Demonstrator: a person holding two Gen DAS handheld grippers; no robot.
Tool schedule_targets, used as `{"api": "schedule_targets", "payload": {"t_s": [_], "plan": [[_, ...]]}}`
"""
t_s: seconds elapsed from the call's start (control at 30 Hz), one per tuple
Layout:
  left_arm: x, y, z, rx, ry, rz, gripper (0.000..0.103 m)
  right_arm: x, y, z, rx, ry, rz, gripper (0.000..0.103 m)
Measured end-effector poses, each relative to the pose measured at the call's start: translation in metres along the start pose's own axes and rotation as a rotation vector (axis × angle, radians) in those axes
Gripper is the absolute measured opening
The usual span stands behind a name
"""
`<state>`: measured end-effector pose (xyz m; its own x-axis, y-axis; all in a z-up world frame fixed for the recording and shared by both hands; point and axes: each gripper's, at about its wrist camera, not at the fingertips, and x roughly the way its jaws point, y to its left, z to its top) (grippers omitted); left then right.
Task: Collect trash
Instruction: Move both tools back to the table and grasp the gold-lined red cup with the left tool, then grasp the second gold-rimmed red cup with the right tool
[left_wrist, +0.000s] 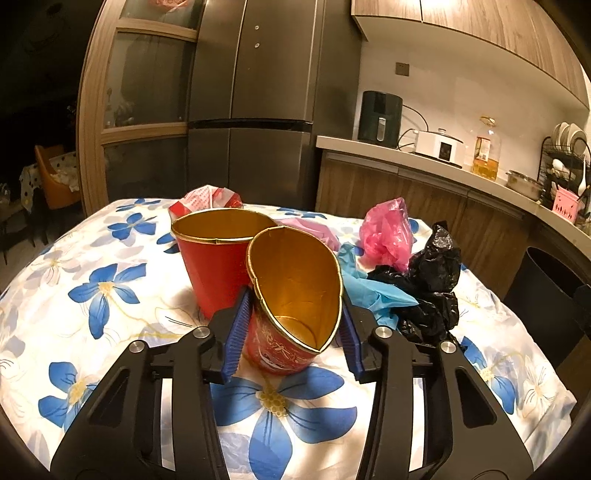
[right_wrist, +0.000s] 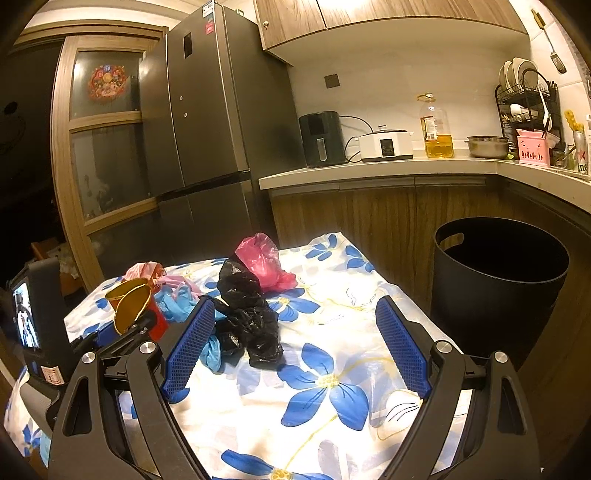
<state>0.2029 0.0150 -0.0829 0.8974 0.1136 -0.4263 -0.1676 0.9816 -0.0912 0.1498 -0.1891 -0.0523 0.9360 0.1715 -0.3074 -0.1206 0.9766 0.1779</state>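
Left wrist view. The table (left_wrist: 110, 295), covered with a white cloth printed with blue flowers, fills the lower frame. At centre left, an upright red paper cup (left_wrist: 214, 258) with a gold lining stands on the cloth. Just to its right, a second red paper cup (left_wrist: 291, 295), tilted toward the camera with its rim squashed to a pointed oval, sits between the blue pads of the left gripper (left_wrist: 291, 336). Both pads press against the cup's sides; the jaws are closed partway onto it. Behind the cups, a red-and-white plastic bag (left_wrist: 207, 199) lies at the table's far edge. To the right lie a blue glove (left_wrist: 373, 288), a pink plastic bag (left_wrist: 388, 232) and a crumpled black plastic bag (left_wrist: 432, 280), touching one another. A dark refrigerator (left_wrist: 258, 92) stands at upper centre.

Right wrist view. At left centre, the two cups (right_wrist: 133, 306) appear with the left gripper holding the nearer one. The black plastic bag (right_wrist: 247, 314) lies at centre, with the blue glove (right_wrist: 212, 350) partly under it and the pink plastic bag (right_wrist: 262, 262) behind. The right gripper (right_wrist: 295, 347) hangs above the cloth at lower centre; its jaws stand wide apart and hold nothing. A black trash bin (right_wrist: 498, 288) stands on the floor at right, beside the table.
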Motion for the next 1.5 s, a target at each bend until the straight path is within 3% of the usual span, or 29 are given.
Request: {"api": "schedule_targets", "payload": {"t_s": [0.53, 0.77, 1.03, 1.13, 1.5], "plan": [[-0.053, 0.026, 0.002, -0.035, -0.054, -0.025, 0.038, 0.013, 0.026, -0.004, -0.028, 0.022, 0.058, 0.086], [-0.073, 0.058, 0.006, -0.052, -0.074, 0.063, 0.038, 0.035, 0.073, -0.006, -0.080, 0.045, 0.147, 0.086], [-0.085, 0.113, 0.010, -0.143, -0.085, 0.161, 0.038, 0.077, 0.143, -0.003, -0.149, 0.076, 0.272, 0.089], [-0.087, 0.125, 0.010, -0.158, -0.092, 0.179, 0.038, 0.090, 0.161, -0.004, -0.164, 0.086, 0.276, 0.095], [-0.078, 0.152, 0.011, -0.189, -0.067, 0.210, 0.038, 0.123, 0.197, -0.010, -0.217, 0.128, 0.254, 0.095]]}}
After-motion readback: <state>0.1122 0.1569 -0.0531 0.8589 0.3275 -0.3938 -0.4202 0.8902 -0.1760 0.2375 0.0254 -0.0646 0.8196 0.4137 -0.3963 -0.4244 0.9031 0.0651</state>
